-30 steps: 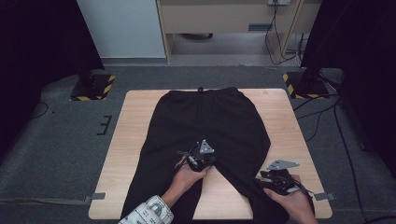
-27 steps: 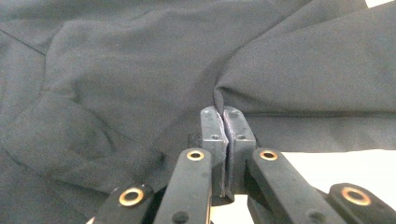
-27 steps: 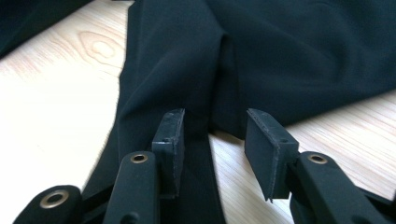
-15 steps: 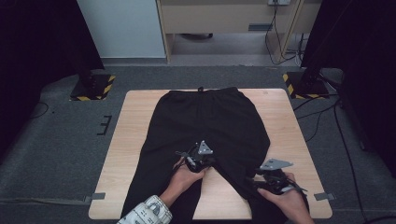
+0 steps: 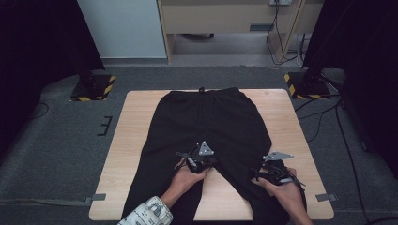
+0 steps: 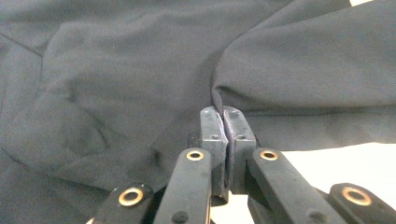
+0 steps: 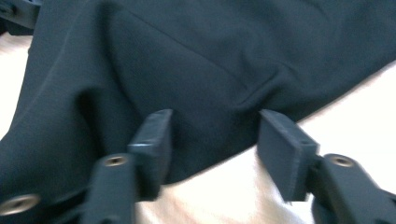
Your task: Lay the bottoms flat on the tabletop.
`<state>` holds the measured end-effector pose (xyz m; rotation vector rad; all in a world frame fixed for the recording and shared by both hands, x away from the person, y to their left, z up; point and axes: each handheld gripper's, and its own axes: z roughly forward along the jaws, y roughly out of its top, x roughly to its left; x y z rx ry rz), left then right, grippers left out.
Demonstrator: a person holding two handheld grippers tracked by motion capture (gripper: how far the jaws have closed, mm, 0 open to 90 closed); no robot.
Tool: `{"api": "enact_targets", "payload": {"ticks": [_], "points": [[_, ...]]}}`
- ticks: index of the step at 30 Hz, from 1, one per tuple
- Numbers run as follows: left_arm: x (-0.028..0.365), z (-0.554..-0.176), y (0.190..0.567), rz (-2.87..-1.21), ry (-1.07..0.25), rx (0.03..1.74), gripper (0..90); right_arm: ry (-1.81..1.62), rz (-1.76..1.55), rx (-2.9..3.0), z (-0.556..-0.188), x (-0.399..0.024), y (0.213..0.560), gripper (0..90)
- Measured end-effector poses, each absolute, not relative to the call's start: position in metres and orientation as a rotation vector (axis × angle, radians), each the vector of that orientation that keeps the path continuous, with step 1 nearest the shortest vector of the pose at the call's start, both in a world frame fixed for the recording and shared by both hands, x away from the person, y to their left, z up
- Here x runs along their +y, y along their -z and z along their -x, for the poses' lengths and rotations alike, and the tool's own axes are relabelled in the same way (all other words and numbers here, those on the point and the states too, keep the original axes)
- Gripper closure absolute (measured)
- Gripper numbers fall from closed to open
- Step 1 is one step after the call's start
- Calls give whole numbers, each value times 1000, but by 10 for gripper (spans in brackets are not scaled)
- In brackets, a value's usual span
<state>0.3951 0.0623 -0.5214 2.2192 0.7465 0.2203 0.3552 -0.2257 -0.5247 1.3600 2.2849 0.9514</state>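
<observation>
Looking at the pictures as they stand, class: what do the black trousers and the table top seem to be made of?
Trousers: probably a soft knit or jersey cloth, matt black; it folds and puckers where the left gripper pinches it. Table: seemingly light wood or wood-look board, smooth, pale with faint grain.

Black trousers [image 5: 206,122] on a pale wood table [image 5: 131,140] — black tongs [image 6: 225,135], brass-coloured rivets.

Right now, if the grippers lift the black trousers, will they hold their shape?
Probably not. The black trousers look soft and floppy: fabric folds where the left gripper pinches it. Likely light, they would drape and sag. The right gripper stands open over the leg's edge.
</observation>
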Motion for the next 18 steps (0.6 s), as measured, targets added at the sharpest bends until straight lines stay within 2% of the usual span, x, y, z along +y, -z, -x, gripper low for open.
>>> {"api": "enact_targets", "payload": {"ticks": [3, 4, 7, 13, 18], "points": [[63, -394, 518, -2213, -222, 748, 873, -952, -1365, 2293, -359, -219, 524, 824], [63, -394, 517, -2212, -220, 753, 873, -963, -1368, 2298, -361, -220, 523, 876], [64, -394, 513, -2207, -223, 758, 877, -969, -1389, 2297, -362, -227, 517, 887], [50, -387, 507, -2201, -219, 685, 882, -981, -1366, 2263, -361, -255, 469, 888], [47, -386, 509, -2213, -191, 702, 872, -907, -1309, 2266, -372, -240, 435, 887]]}}
